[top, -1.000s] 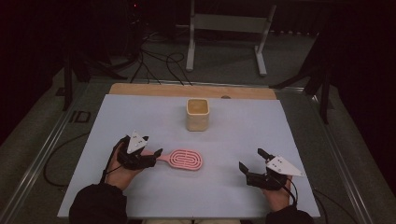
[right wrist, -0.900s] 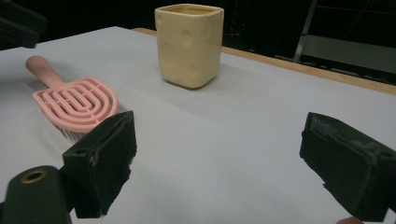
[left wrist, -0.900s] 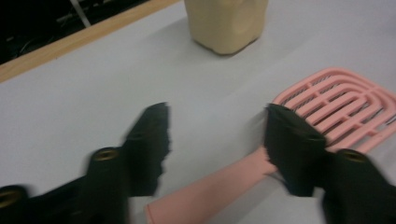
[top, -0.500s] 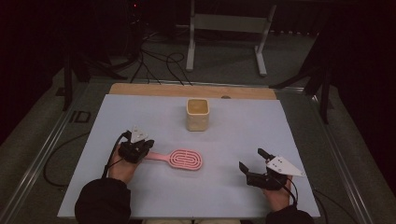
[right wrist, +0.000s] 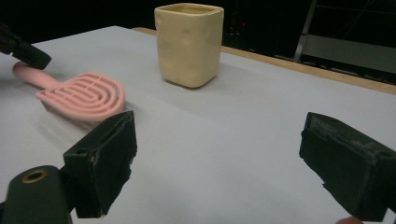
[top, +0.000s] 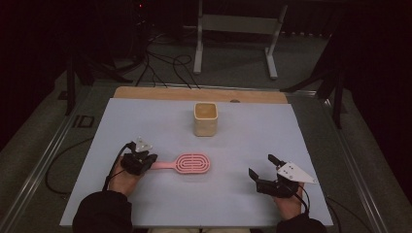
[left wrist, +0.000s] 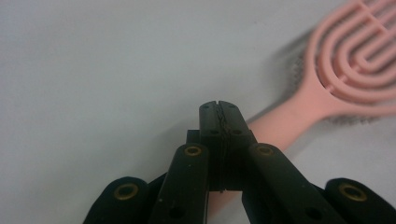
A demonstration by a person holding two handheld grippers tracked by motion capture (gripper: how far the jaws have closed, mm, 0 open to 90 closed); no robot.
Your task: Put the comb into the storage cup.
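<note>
A pink hairbrush (top: 193,163) lies flat on the pale table sheet (top: 301,141), its handle pointing left. My left gripper (top: 152,159) sits at the end of that handle. In the left gripper view its jaws (left wrist: 219,109) are shut tip to tip, and the brush handle (left wrist: 280,123) passes underneath them, not between the tips. My right gripper (top: 262,166) rests open near the front right, nothing between its fingers (right wrist: 105,158). In the right gripper view the brush (right wrist: 84,95) lies to the left and a cream square cup (right wrist: 189,44) stands upright beyond.
The cream cup (top: 205,119) stands at the middle back of the sheet. A wooden strip (top: 194,93) runs along the far edge. On the dark floor behind stand a metal frame (top: 233,29) and loose cables (top: 160,63).
The left gripper's jaws have closed and the hand has shifted slightly at the brush handle. The brush, the cup and the right gripper have stayed put.
</note>
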